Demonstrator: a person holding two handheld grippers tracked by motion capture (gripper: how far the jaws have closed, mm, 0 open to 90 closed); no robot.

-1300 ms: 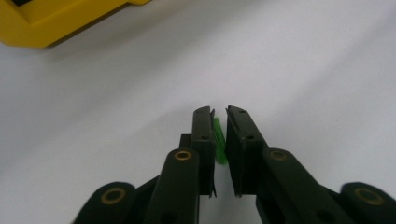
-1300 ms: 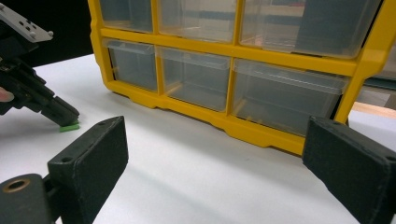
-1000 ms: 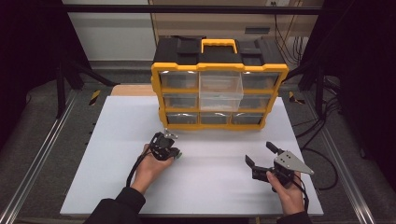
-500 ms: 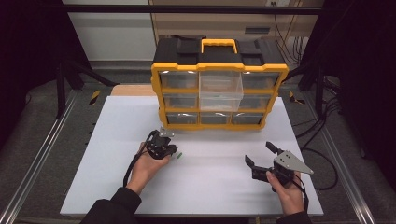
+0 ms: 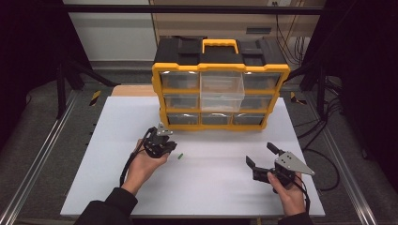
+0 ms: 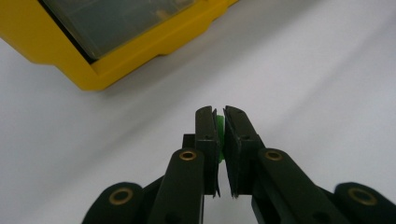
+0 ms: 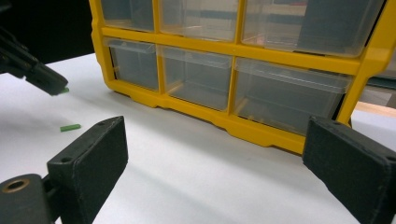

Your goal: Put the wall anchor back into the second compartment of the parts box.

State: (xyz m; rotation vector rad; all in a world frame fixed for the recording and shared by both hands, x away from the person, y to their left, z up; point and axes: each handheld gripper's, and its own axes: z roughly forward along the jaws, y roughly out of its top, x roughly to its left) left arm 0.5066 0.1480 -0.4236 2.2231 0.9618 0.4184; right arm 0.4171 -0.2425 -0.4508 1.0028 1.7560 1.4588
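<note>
My left gripper [image 5: 172, 146] hovers just above the white table [image 5: 211, 192], in front of the organizer's lower left corner. It is shut on a small green piece [image 6: 219, 124], which peeks out between the pads. In the right gripper view this gripper [image 7: 49, 82] appears at the upper left, with the green piece [image 7: 64, 90] at its tip. A second small green piece [image 5: 179, 156] lies flat on the table just right of it, and is also visible in the right gripper view [image 7: 70, 127]. My right gripper [image 5: 259, 154] rests low at the front right, open and with nothing between its fingers.
A yellow and black drawer organizer [image 5: 220, 68] with clear drawers stands at the back of the table. Its top middle drawer [image 5: 221, 86] is pulled out. Metal rails run along both sides of the table, and cables lie on the floor to the right.
My left gripper has lifted a little off the table with the green piece held in it. The right gripper has stayed in place.
</note>
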